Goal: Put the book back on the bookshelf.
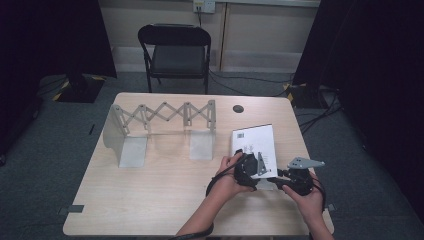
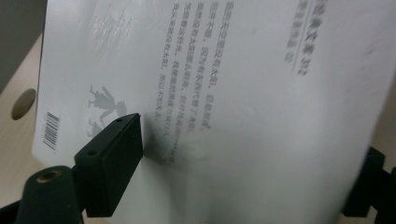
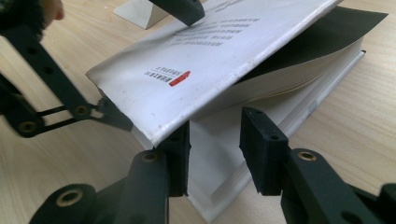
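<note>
My left gripper (image 1: 248,169), jaws apart, lifts the white paperback book's (image 1: 255,142) cover at the table's (image 1: 150,190) right; my right gripper (image 3: 215,156) stands slightly open around the page corner. Cover may slip and drop.

One book (image 1: 255,142), one rack (image 1: 162,122), one chair (image 1: 175,47).

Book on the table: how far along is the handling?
Done: the white cover is lifted off the page block at one corner. In hand: the open left gripper touches that cover; the right gripper straddles the page corner. Left: the book lies on the table, apart from the expanding metal rack.
</note>
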Available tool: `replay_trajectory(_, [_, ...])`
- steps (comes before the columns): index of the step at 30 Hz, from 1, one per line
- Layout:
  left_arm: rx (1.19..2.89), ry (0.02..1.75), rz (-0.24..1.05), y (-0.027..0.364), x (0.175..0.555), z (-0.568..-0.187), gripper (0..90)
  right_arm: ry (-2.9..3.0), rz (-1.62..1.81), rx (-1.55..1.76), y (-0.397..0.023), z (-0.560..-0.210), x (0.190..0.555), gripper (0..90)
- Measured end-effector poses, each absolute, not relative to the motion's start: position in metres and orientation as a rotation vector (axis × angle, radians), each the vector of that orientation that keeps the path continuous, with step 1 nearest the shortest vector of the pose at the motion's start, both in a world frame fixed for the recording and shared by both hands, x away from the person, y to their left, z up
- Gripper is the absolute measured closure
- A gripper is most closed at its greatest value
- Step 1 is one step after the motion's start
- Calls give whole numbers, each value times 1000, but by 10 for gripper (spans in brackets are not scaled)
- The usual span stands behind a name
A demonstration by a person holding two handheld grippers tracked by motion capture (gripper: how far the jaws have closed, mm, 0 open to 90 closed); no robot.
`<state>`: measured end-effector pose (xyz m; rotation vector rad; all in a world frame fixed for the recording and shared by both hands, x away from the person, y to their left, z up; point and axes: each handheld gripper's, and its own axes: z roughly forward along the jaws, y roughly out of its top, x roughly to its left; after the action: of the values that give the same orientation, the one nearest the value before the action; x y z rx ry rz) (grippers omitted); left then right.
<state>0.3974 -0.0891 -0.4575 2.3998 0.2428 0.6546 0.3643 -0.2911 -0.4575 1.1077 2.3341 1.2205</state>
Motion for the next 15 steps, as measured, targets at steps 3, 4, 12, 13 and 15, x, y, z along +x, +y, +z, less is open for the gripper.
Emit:
replay_trajectory(3, [2382, 263, 656, -88, 398, -461, 151, 2336, 1215, 1105, -291, -458, 364, 636])
replay_trajectory(4, [2375, 256, 655, -87, 398, -461, 151, 2337, 1214, 1104, -291, -458, 364, 636])
replay_trajectory(12, [2360, 233, 667, -85, 394, -457, 265, 2339, 1228, 1108, -292, -459, 364, 614])
replay_trajectory(13, [2379, 215, 680, -85, 393, -455, 295, 2338, 1243, 1114, -292, -459, 365, 604])
replay_trajectory(15, [2389, 207, 684, -86, 391, -453, 332, 2338, 1251, 1106, -291, -460, 365, 544])
